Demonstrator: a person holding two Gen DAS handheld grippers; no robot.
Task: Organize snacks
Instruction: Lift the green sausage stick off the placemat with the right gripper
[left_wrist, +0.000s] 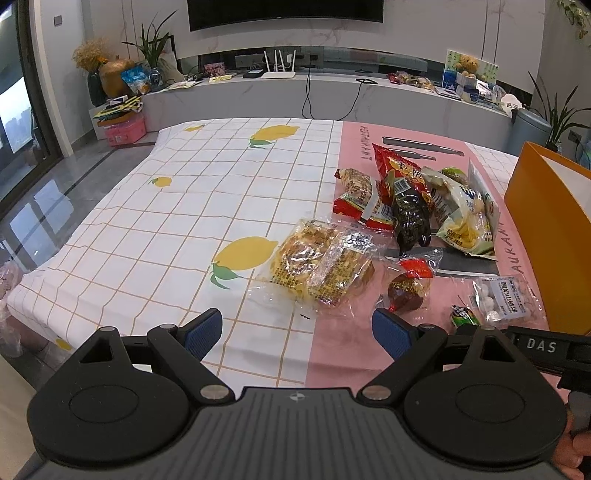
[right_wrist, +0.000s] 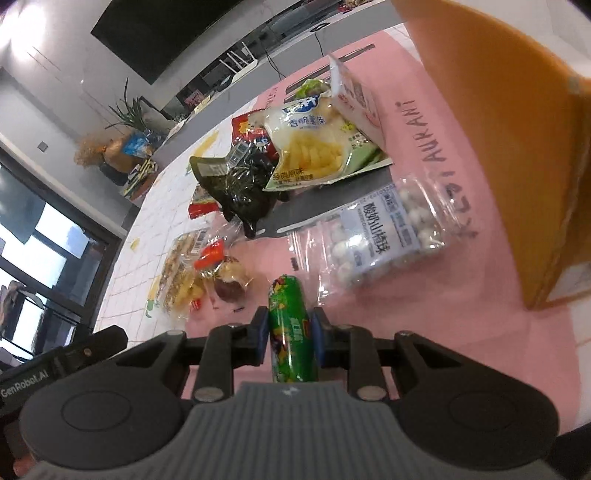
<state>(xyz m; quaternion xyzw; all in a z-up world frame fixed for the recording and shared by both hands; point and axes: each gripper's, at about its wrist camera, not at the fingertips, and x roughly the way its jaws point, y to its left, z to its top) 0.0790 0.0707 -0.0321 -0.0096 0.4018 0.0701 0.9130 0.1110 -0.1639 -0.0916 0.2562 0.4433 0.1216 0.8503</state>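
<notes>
My right gripper (right_wrist: 290, 332) is shut on a green snack tube (right_wrist: 290, 325), its blue pads pressed on both sides of it, above the pink cloth. The same green snack tube (left_wrist: 463, 315) shows in the left wrist view beside the right gripper's black arm. My left gripper (left_wrist: 297, 334) stands open over the cloth with nothing between its fingers. Just beyond it lie a clear bag of yellow pastries (left_wrist: 319, 267) and a small brown snack pack (left_wrist: 408, 286). A clear bag of white balls (right_wrist: 384, 236) lies ahead of the tube. An orange box (right_wrist: 517, 147) stands at the right.
A heap of snack bags lies farther back: a fries bag (right_wrist: 317, 147), a black bag (right_wrist: 243, 184), a red bag (left_wrist: 399, 173). The table cloth (left_wrist: 166, 221) is white checked with lemons on the left, pink on the right. A TV shelf (left_wrist: 295, 92) runs behind.
</notes>
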